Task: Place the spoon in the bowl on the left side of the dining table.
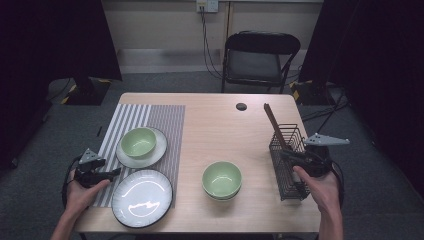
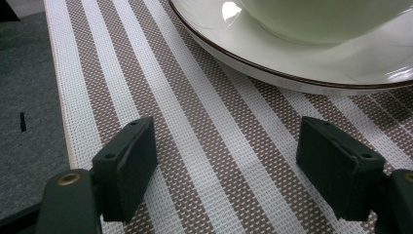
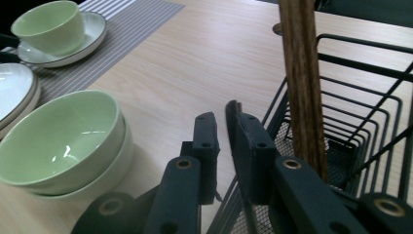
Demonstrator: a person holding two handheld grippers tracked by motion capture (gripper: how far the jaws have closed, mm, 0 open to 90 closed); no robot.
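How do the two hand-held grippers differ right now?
The left gripper has its jaws spread wide with nothing between them; the right gripper has its jaws nearly together on the rim of the black wire basket. The left hovers over the striped placemat near a plate; the right sits at the basket holding chopsticks. Both have black jaws.

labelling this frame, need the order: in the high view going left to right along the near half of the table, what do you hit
left gripper → white plate → stacked green bowls → wire basket → right gripper, its jaws at the basket's rim
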